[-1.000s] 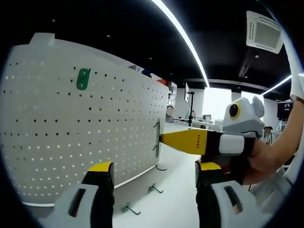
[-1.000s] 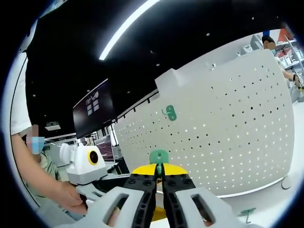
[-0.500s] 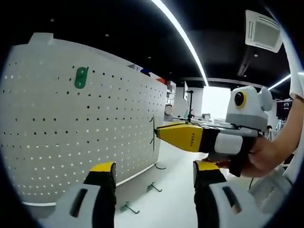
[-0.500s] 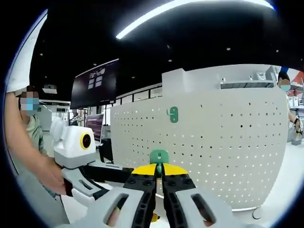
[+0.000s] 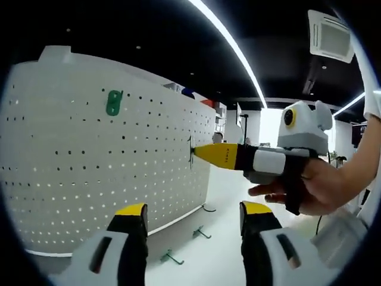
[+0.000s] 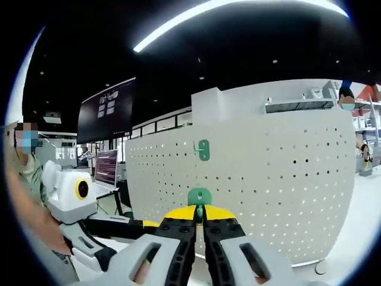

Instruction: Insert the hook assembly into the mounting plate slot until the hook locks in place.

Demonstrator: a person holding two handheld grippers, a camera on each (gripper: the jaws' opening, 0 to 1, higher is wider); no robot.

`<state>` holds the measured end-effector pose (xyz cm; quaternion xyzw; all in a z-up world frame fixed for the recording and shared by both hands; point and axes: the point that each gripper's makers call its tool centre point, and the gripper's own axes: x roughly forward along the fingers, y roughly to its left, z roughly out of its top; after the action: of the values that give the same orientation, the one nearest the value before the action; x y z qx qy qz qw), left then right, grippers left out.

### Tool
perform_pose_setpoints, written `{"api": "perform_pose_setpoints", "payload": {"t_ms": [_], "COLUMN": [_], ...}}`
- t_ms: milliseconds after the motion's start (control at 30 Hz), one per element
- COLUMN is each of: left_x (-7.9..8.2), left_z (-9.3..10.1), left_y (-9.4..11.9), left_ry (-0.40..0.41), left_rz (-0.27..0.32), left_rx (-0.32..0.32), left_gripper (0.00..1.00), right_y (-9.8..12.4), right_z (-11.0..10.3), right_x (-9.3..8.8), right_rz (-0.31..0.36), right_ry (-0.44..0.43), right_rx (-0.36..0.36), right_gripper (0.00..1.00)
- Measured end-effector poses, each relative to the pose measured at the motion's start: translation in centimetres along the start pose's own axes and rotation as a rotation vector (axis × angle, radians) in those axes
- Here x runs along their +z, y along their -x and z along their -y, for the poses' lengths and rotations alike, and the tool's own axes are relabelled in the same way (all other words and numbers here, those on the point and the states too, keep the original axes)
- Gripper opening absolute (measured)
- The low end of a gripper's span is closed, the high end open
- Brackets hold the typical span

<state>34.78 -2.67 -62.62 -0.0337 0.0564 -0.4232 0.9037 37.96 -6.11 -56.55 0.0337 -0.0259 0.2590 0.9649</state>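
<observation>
The white pegboard mounting plate (image 5: 89,161) stands upright on the white table, with one green hook plate (image 5: 113,102) mounted high on it. My right gripper (image 5: 196,153) reaches in from the right, its yellow jaws pointed at the board's right part, with a thin hook at their tip. In the right gripper view, my right gripper (image 6: 200,212) is shut on a green hook assembly (image 6: 199,195), facing the pegboard (image 6: 274,179) below the mounted green hook (image 6: 204,149). My left gripper (image 5: 191,215) stands open, holding nothing.
Two loose metal hooks (image 5: 202,232) (image 5: 171,257) lie on the table (image 5: 220,262) by the board's foot. A hand (image 5: 312,190) holds the right gripper. The left gripper (image 6: 128,225) shows low at the left, a person beside it. Another person (image 6: 348,104) stands behind the board.
My right gripper has risen with the hook and levelled out in front of the board. The left gripper has stayed open, its view shifting slightly.
</observation>
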Motion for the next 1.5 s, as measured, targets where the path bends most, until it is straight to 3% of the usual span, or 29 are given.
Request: {"api": "perform_pose_setpoints", "payload": {"t_ms": [200,700,933,1200,1500], "left_x": [-0.1,-0.1,-0.1,-0.2,0.0], "left_z": [-1.0,-3.2,-3.7,-4.3,-4.7], "left_y": [1.6,4.8,5.8,7.3,8.0], "left_ry": [-0.044,-0.031,-0.057,-0.015,-0.002], "left_rz": [0.0,0.036,0.033,0.055,0.06], "left_rx": [0.045,0.152,0.187,0.227,0.243], "left_gripper": [0.65,0.67,0.68,0.66,0.66], "right_y": [-1.6,-5.1,-6.5,-7.9,-9.3], "right_z": [0.8,2.2,2.3,2.9,3.7], "right_x": [1.7,4.7,5.4,6.5,6.2], "right_rz": [0.026,0.055,0.068,0.101,0.095], "right_ry": [0.007,0.077,0.108,0.146,0.162], "right_rx": [-0.019,-0.046,-0.056,-0.093,-0.131], "right_gripper": [0.01,0.01,0.01,0.01,0.01]}}
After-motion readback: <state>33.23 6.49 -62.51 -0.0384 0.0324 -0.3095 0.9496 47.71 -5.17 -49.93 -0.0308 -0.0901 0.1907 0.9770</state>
